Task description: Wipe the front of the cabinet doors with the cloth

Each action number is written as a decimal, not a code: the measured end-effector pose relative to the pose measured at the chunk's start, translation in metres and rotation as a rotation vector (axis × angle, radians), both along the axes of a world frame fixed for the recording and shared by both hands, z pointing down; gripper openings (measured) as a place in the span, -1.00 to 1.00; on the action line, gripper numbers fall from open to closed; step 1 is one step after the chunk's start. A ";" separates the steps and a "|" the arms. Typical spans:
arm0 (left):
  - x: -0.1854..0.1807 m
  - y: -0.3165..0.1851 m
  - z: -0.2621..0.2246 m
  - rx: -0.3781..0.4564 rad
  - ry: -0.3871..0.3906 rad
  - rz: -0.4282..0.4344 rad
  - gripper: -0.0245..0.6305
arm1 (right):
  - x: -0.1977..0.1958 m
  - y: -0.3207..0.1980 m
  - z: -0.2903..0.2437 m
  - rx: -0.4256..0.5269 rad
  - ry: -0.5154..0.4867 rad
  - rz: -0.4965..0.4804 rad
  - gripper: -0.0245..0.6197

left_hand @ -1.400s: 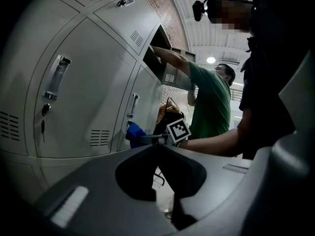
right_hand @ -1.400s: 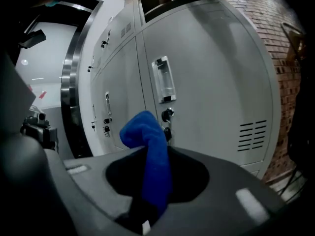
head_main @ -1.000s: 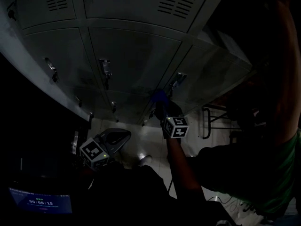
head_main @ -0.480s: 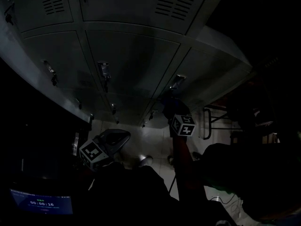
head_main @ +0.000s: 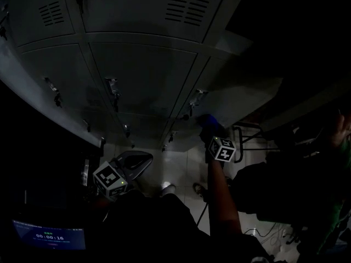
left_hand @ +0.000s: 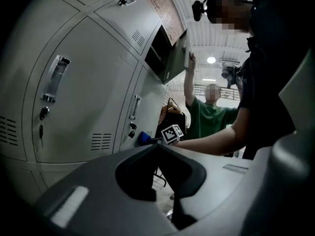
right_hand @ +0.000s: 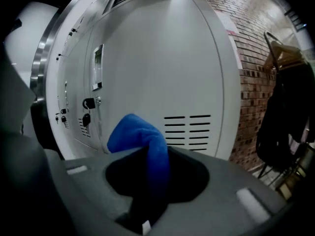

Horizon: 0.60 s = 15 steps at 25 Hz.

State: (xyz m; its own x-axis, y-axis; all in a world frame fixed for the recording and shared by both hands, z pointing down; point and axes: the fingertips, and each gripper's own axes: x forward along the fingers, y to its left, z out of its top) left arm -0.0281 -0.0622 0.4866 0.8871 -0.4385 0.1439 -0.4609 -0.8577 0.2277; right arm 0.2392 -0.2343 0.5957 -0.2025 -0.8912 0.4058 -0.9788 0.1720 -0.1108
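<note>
Jaws of the right gripper (head_main: 209, 129) are clamped on the blue cloth (right_hand: 141, 137), which is held close against the lower part of a grey cabinet door (right_hand: 162, 58), near its vent slots (right_hand: 187, 130). Since a second ago the cloth has been carried rightward past the door latch (head_main: 193, 102). The left gripper (head_main: 138, 161) is kept low, jaws closed on nothing.

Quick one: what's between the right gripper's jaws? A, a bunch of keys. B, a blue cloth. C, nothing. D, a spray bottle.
B: in the right gripper view, the right gripper has its jaws closed on a blue cloth, which bulges out in front of them towards the cabinet door.
</note>
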 end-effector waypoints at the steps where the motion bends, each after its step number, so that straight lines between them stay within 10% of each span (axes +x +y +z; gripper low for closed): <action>1: 0.000 -0.001 0.000 0.000 0.000 -0.002 -0.92 | 0.008 0.001 0.001 -0.004 -0.001 0.018 -0.67; 15: 0.015 0.001 0.005 -0.015 -0.017 0.023 -0.92 | 0.107 0.012 0.012 -0.023 -0.037 0.226 -0.67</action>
State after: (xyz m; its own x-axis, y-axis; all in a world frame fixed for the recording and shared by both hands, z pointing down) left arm -0.0128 -0.0615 0.4918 0.8943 -0.4159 0.1652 -0.4451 -0.8648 0.2325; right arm 0.3458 -0.2223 0.6074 -0.0142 -0.9064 0.4223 -0.9874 -0.0538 -0.1486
